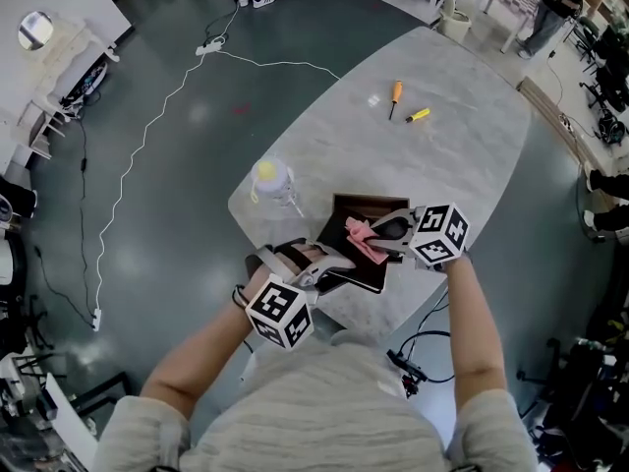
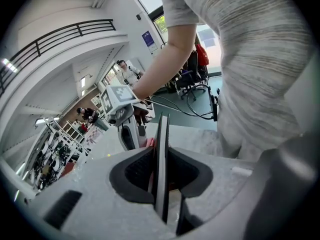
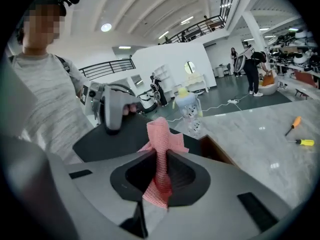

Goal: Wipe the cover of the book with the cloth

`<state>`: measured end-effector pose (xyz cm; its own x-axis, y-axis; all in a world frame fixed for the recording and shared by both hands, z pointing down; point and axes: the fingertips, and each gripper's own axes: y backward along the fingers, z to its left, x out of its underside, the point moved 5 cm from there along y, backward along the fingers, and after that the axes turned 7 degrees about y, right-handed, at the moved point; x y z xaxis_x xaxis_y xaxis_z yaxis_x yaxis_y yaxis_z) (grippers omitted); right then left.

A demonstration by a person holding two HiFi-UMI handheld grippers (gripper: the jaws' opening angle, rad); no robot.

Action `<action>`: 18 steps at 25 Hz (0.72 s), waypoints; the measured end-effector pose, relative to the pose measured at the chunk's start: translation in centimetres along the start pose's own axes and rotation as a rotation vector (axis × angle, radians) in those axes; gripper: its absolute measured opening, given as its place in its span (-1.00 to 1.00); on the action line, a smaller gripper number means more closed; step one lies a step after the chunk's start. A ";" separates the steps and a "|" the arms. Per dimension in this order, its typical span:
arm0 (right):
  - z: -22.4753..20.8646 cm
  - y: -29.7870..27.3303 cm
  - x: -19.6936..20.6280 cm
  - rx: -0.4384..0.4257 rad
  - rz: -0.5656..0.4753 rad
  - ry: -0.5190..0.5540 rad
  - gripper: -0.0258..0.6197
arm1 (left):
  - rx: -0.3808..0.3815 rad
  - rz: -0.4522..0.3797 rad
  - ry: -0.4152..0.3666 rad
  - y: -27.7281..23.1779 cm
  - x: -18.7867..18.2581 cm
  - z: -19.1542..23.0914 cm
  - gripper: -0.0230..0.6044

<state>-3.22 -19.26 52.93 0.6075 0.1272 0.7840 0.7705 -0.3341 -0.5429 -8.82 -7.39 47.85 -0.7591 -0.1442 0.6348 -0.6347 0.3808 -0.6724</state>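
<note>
Both tongs are engaged at mid-frame, the left gripper (image 1: pixel 324 269) pinching the lower edge of the book (image 1: pixel 356 271), the right gripper (image 1: pixel 379 234) clamping the pink cloth (image 1: pixel 361 236) over it; the wiping seems hardly begun.

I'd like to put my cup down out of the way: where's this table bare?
The pale marble table is bare across its middle, between the dark-covered book and the orange-handled screwdriver and yellow screwdriver farther off. Crowded near the person: the book, a yellow-capped clear bottle, the left gripper, and the right gripper with its pink mesh cloth.
</note>
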 end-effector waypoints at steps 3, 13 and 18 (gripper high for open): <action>-2.7 -0.3 1.6 0.100 0.044 -0.030 -0.75 | 0.001 -0.004 0.005 0.2 0.2 0.2 -0.68; -7.3 -1.0 4.4 0.346 0.150 -0.086 -0.75 | 0.005 -0.002 -0.011 0.3 0.1 0.2 -0.68; -6.4 -1.5 3.7 0.391 0.210 -0.015 -0.76 | 0.003 -0.003 -0.012 -0.1 0.1 0.0 -0.68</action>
<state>-3.32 -24.22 58.58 0.7595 0.1088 0.6414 0.6430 0.0240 -0.7655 -8.89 -7.47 47.98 -0.7586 -0.1569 0.6323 -0.6378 0.3771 -0.6716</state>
